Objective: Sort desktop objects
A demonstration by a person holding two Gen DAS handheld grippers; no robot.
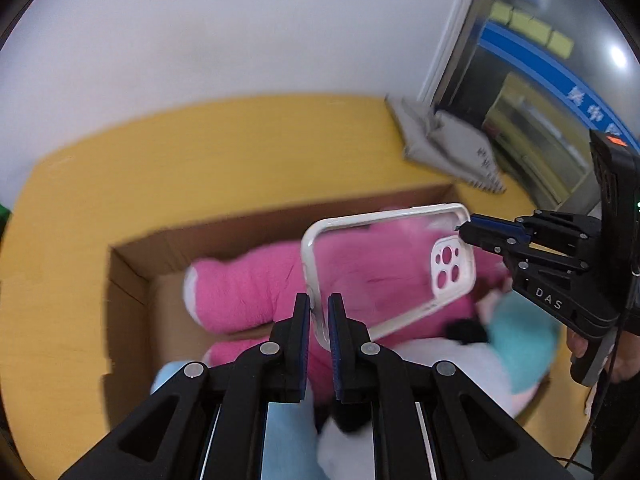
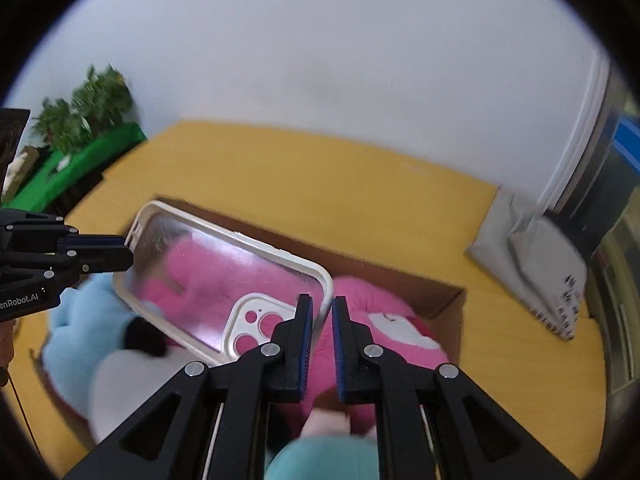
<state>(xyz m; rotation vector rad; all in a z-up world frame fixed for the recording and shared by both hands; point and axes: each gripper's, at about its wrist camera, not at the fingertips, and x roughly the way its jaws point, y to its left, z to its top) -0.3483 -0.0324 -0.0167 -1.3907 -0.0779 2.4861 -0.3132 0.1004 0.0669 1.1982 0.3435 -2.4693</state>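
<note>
Each fisheye looks forward along its own tool's fingers, tilted down from close above the cardboard box [image 1: 132, 268] on the yellow tabletop [image 1: 200, 160], facing the white wall. The left view looks from the box's left end, the right view from its right end — both share the phone case [image 1: 384, 264], the pink plush [image 2: 384, 292] and the opposite tool.

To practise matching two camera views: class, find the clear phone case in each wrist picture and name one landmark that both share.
Left wrist: phone case sits centre, its rim between the left gripper fingers.
Right wrist: phone case sits centre-left, its edge between the right gripper fingers.
Shared landmark: pink plush toy in the cardboard box.
</note>
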